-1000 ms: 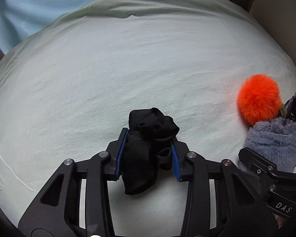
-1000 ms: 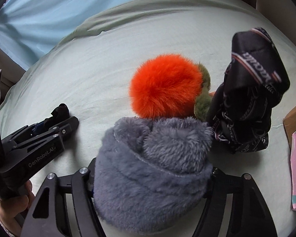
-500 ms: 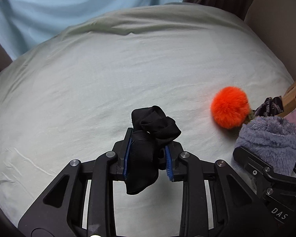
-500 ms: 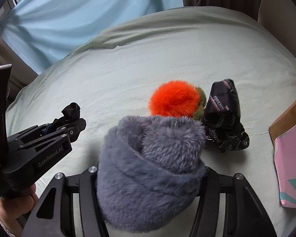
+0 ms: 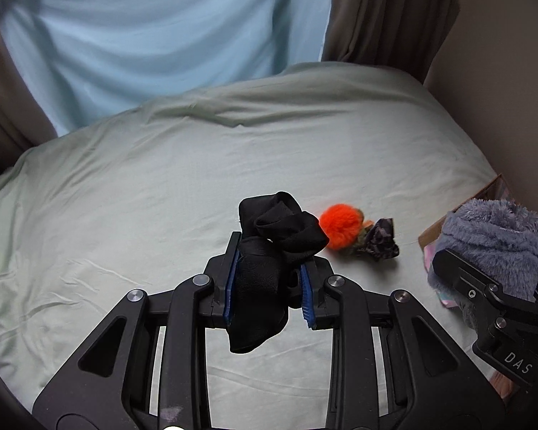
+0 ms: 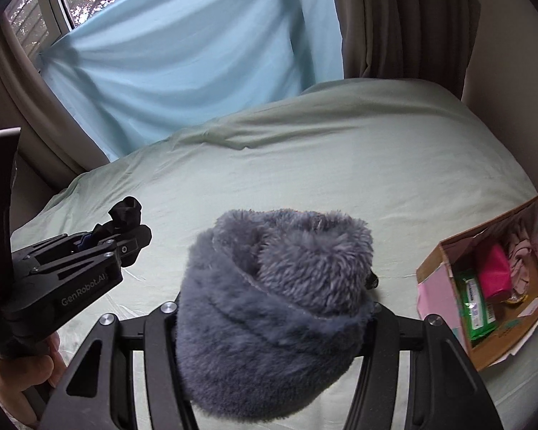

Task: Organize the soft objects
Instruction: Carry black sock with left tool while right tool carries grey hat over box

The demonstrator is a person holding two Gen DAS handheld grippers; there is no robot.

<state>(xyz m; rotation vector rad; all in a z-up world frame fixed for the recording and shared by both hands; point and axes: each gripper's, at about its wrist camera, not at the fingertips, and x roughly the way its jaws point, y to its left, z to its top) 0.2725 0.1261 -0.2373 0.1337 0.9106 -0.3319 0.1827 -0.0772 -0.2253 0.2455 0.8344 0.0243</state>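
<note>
My left gripper [image 5: 272, 268] is shut on a bunched black cloth [image 5: 269, 236], held up above the pale green bed sheet [image 5: 143, 197]; the cloth sticks out past the fingertips and hangs below the blue pads. In the right wrist view this gripper [image 6: 125, 240] shows at the left with the black cloth [image 6: 125, 211] in it. My right gripper [image 6: 274, 304] is shut on a rolled grey fluffy bundle [image 6: 276, 286] that hides its fingertips; the same grey fluffy bundle [image 5: 491, 236] appears at the right of the left wrist view. An orange pom-pom [image 5: 340, 225] and a dark patterned cloth [image 5: 380, 240] lie on the sheet.
An open cardboard box [image 6: 444, 251] with pink sides lies on the bed at the right, holding a green packet [image 6: 477, 304] and a pink item [image 6: 495, 272]. A light blue curtain [image 5: 161, 36] and a brown curtain [image 5: 394, 18] hang behind the bed. A hand [image 6: 21, 369] grips the left handle.
Both grippers have risen well above the bed with their loads still held. The pom-pom and patterned cloth now look small and far below; the open box has come into the right wrist view.
</note>
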